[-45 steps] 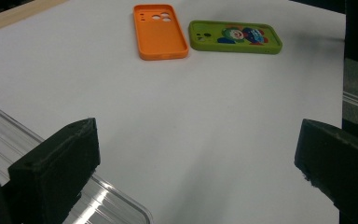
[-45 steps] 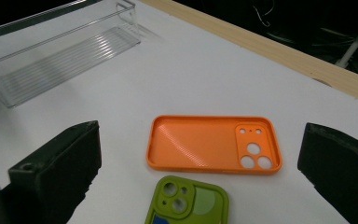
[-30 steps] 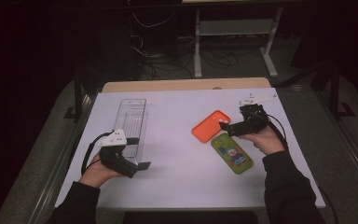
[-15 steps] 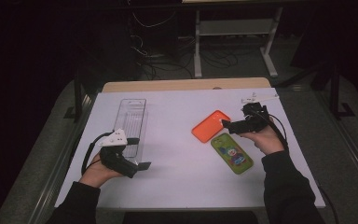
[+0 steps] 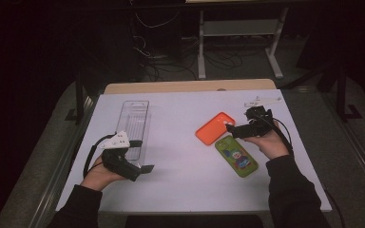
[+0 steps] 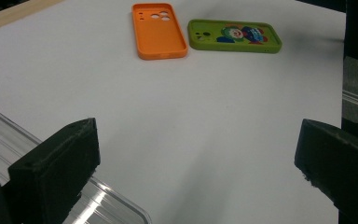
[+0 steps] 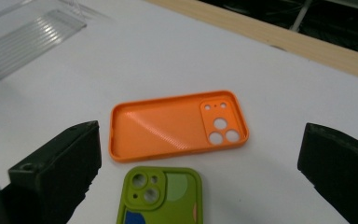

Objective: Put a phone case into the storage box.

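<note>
An orange phone case [image 5: 214, 128] lies hollow side up on the white table [image 5: 185, 190], right of centre. Beside it on the near right lies a green phone with a cartoon print [image 5: 236, 155]. My right gripper [image 5: 233, 131] is open, held low just right of the orange case [image 7: 177, 123], jaws pointing left over the green phone's camera end [image 7: 158, 196]. My left gripper [image 5: 145, 170] is open at the near left, jaws pointing right with nothing between them. From there the orange case [image 6: 159, 30] and the green phone [image 6: 234, 36] lie far ahead.
A clear plastic tray [image 5: 134, 122] lies lengthwise at the left of the table, its near end by my left hand; its ribbed edge [image 6: 98, 200] shows by the left jaw. A wooden strip [image 5: 190, 86] runs along the far edge. Dark floor, cables and a white stand lie beyond.
My right gripper has drifted slightly to the right and back from the orange case. The left gripper and both phone items have stayed put.
</note>
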Demonstrator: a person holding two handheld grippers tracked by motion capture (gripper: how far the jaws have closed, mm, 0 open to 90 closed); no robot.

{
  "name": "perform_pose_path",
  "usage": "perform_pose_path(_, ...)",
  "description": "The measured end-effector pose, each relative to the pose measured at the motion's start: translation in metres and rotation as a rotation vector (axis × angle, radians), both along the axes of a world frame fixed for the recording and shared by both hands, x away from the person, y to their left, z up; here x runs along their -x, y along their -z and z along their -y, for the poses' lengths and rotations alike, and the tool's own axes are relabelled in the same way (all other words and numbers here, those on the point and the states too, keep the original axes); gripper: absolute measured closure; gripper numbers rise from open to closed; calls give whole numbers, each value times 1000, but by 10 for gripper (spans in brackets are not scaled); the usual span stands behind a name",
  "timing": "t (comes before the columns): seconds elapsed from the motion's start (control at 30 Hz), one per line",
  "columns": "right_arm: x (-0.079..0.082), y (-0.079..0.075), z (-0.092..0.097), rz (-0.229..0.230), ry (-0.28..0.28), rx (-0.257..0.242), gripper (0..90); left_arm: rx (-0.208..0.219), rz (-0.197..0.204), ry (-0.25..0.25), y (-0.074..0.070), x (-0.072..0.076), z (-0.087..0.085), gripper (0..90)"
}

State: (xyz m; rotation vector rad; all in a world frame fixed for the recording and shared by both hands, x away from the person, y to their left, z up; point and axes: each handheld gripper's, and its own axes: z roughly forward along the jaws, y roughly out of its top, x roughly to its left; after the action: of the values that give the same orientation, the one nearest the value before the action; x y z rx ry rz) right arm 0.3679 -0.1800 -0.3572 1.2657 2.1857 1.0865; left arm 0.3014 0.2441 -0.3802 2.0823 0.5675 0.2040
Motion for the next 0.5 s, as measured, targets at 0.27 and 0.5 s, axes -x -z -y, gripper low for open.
perform_pose_path(0.27,2,10,-2,-46,-7,40,0,-7,-4,-1,0,0,0,0)
perform_pose_path(0.5,3,17,-4,-84,-31,61,0,-9,-3,-3,1,0,0,0)
